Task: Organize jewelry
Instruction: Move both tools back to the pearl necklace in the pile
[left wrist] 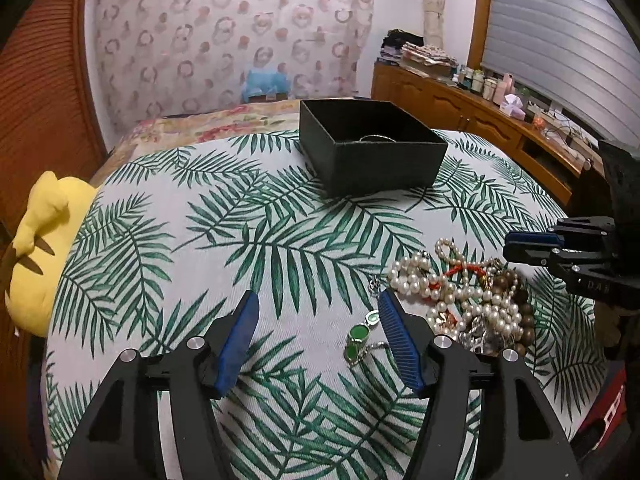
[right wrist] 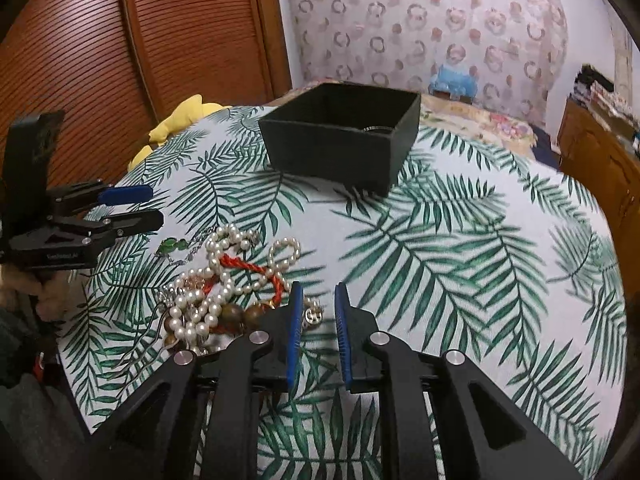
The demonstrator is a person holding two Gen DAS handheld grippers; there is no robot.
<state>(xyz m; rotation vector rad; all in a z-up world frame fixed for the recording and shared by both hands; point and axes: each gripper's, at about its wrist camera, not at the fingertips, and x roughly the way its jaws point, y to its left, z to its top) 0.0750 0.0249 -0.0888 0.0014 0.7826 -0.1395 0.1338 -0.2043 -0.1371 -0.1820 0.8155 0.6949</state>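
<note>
So both grippers are hanging empty over the jewelry pile

Left gripper (left wrist: pixel 316 300) spread wide beside the green pendant (left wrist: pixel 357 335), right gripper (right wrist: pixel 318 292) slightly parted by the pearl tangle (right wrist: pixel 224 276); black box (left wrist: pixel 372 148) sits farther back on the leaf-print cloth (left wrist: pixel 248 240).

A tangled heap of pearl strands (left wrist: pixel 460 292), red cord and wooden beads lies near the open black box (left wrist: pixel 372 148), which holds a thin chain.

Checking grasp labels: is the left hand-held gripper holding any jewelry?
No. The left hand-held gripper has its jaws apart over bare leaf-print cloth, and the green pendant lies untouched on the cloth between them.
</note>
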